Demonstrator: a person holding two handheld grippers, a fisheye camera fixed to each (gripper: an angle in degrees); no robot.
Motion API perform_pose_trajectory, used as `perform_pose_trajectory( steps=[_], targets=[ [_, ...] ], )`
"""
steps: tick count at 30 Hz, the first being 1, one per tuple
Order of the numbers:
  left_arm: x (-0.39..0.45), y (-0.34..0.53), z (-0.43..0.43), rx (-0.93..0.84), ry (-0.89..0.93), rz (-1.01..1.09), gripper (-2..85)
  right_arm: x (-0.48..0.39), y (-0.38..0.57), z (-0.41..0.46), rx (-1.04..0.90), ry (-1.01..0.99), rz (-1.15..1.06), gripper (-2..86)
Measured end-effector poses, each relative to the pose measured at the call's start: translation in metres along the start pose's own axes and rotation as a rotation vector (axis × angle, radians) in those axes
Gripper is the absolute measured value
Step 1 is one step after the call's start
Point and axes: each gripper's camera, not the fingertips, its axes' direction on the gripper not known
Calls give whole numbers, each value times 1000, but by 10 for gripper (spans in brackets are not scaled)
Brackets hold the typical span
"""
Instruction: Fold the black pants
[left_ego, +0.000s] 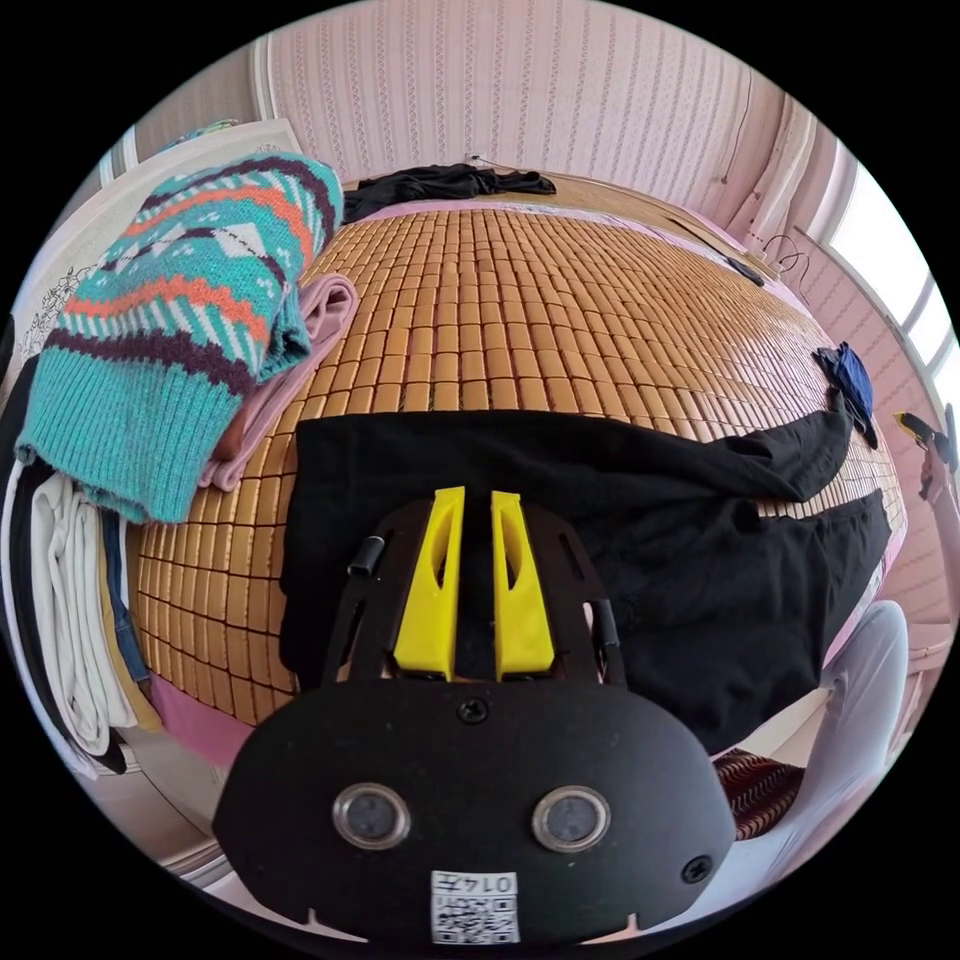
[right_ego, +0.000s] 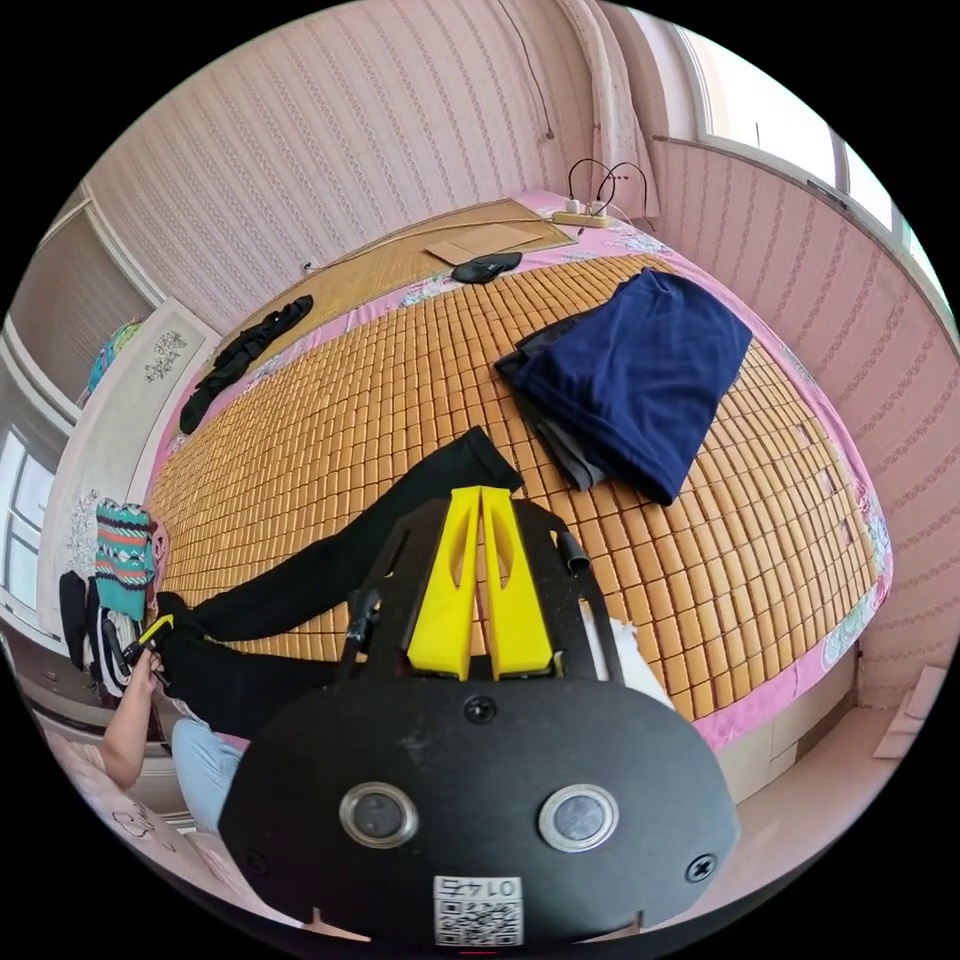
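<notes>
Left gripper view: one pile of folded clothes topped by a patterned sweater (left_ego: 170, 330) stands at the mat's edge, beside the waist end of the black pants (left_ego: 560, 530). The single pair lies flat on the bamboo mat (left_ego: 520, 310), long axis running from the waist out to two leg ends. The left gripper (left_ego: 478, 510) hangs over the waist, jaws a narrow gap apart, holding nothing. Right gripper view: the right gripper (right_ego: 481, 505) sits just beside one leg hem, jaws nearly touching, empty. One navy garment (right_ego: 640, 375) lies beyond that hem. Judged: each gripper is nearest its own end, so a lengthwise fold suits.
</notes>
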Motion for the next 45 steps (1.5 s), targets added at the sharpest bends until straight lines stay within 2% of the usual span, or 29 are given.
perform_pose_trajectory(
  steps=[4,6,9,13,18,20,24,29,33,38,45],
  targets=[
    [3,6,-3,-5,-22,16,17,2,-7,41,-99,-41,65,99],
    [3,9,-4,-18,-43,14,6,2,-10,65,-133,-53,110,109],
    [-4,15,-5,-19,-52,-5,-1,2,-14,96,-149,-23,176,103],
    [-12,14,-5,-28,-15,-40,-3,-8,-17,110,-137,38,155,17],
    [-9,12,-6,-26,-28,-20,-4,-7,-8,75,-63,-15,121,3],
    [-10,11,-6,-27,-23,-25,-4,-2,-1,35,2,-55,105,2],
    [-5,5,-7,-41,-36,-9,-5,1,-1,-19,11,-101,63,1],
    [3,0,-8,-36,-39,16,-5,-9,-26,-38,-100,-20,2,0],
    [6,-6,-9,-44,-37,28,-6,-6,-42,-22,-169,-65,39,0],
    [18,-14,-7,-54,-62,100,-8,0,-58,-24,-242,53,15,-1],
    [19,-23,-6,-30,-8,53,-6,22,-61,-38,-408,-34,32,-3]
  ],
)
